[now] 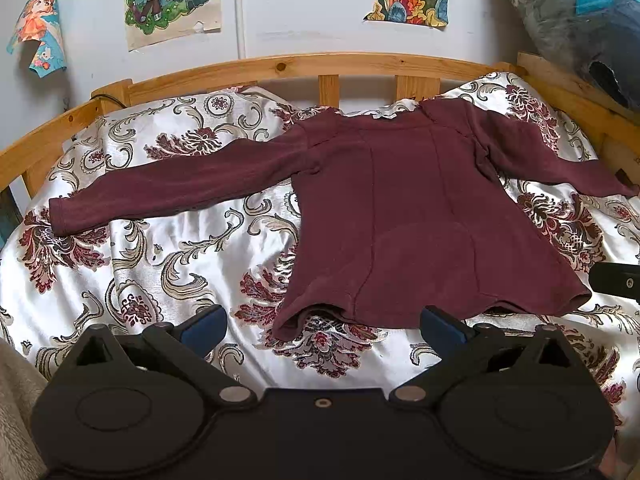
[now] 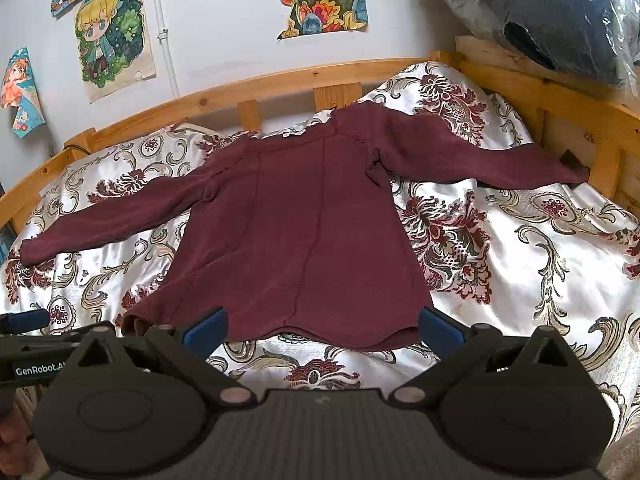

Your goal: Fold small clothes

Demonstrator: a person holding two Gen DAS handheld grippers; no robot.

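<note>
A small maroon long-sleeved top (image 1: 404, 208) (image 2: 296, 232) lies flat on the bed, back up, collar toward the headboard and both sleeves spread out sideways. Its hem faces me. My left gripper (image 1: 324, 326) hovers open just short of the hem's left part, nothing between its blue pads. My right gripper (image 2: 322, 326) is also open, its fingers straddling the hem's right half from just in front. Part of the right gripper shows at the right edge of the left wrist view, and the left gripper's blue fingertip (image 2: 28, 320) shows at the left edge of the right wrist view.
A shiny white bedspread with dark red floral pattern (image 1: 160, 248) (image 2: 520, 248) covers the bed. A wooden headboard rail (image 1: 304, 66) (image 2: 280, 80) runs along the back and sides. A plastic-wrapped dark bundle (image 2: 560, 20) sits at the upper right. Posters hang on the wall.
</note>
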